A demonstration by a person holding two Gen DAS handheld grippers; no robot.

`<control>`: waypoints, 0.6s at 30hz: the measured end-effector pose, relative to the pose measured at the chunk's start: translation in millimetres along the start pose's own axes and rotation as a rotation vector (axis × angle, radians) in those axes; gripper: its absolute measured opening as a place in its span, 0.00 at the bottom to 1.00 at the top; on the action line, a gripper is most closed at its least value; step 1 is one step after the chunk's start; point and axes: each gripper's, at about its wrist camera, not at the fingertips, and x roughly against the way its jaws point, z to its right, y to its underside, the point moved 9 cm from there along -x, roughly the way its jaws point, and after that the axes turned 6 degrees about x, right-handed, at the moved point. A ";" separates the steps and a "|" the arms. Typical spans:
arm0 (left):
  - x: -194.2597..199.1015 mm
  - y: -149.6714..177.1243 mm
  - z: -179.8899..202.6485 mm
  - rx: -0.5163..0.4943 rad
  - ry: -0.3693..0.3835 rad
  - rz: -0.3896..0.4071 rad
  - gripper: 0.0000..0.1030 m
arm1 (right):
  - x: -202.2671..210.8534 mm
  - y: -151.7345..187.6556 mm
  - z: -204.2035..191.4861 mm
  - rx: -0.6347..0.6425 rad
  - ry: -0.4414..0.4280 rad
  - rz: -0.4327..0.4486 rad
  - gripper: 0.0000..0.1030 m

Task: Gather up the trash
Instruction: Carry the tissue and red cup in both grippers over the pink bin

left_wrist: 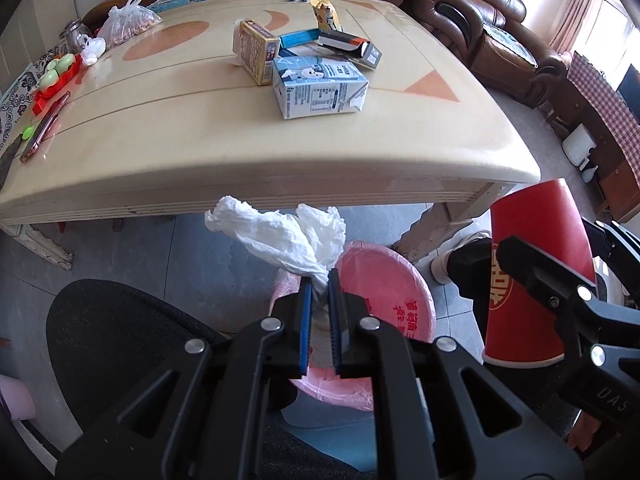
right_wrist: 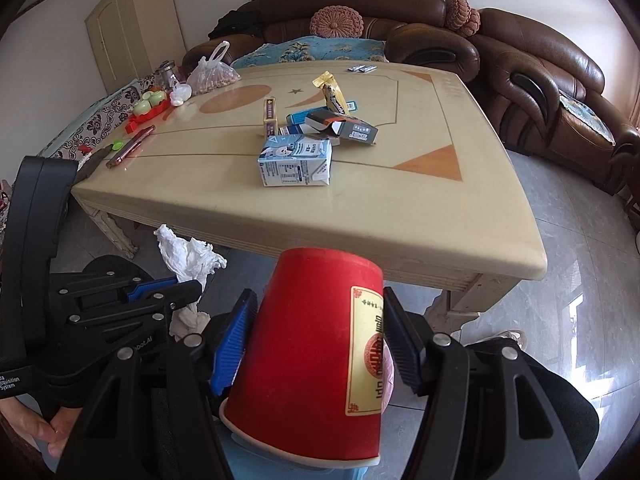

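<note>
My left gripper (left_wrist: 320, 280) is shut on a crumpled white plastic bag (left_wrist: 280, 232) and holds it just above a bin lined with a pink bag (left_wrist: 392, 296). The white bag also shows in the right wrist view (right_wrist: 188, 256). My right gripper (right_wrist: 318, 300) is shut on an upside-down red paper cup (right_wrist: 308, 360), which shows at the right in the left wrist view (left_wrist: 528, 272). On the table (left_wrist: 160, 168) lie a milk carton (left_wrist: 318, 88), a yellow box (left_wrist: 258, 50), a black box (left_wrist: 352, 46), a blue box (left_wrist: 298, 38) and a yellow wrapper (left_wrist: 326, 12).
At the table's left edge are a bag of nuts (left_wrist: 128, 20), a jar (left_wrist: 74, 34), red and green items (left_wrist: 56, 76) and a phone (left_wrist: 44, 128). A brown leather sofa (right_wrist: 520, 60) stands behind. A black cushion (left_wrist: 112, 340) lies low left.
</note>
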 end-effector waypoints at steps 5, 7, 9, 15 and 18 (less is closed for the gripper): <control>-19.3 13.5 -0.9 0.000 -0.002 -0.049 0.09 | -15.4 13.4 3.9 -0.019 -0.006 -0.041 0.60; -27.5 18.5 -2.4 0.005 -0.005 -0.068 0.09 | -22.0 19.0 5.2 -0.024 -0.005 -0.055 0.60; -36.6 22.6 -3.6 0.013 -0.003 -0.088 0.09 | -29.4 23.7 6.0 -0.031 -0.009 -0.071 0.60; -64.4 36.6 -4.6 0.023 0.000 -0.160 0.09 | -54.6 38.1 6.4 -0.052 -0.026 -0.123 0.60; -78.6 44.9 -6.2 0.024 -0.003 -0.197 0.09 | -69.3 46.4 8.8 -0.062 -0.031 -0.158 0.60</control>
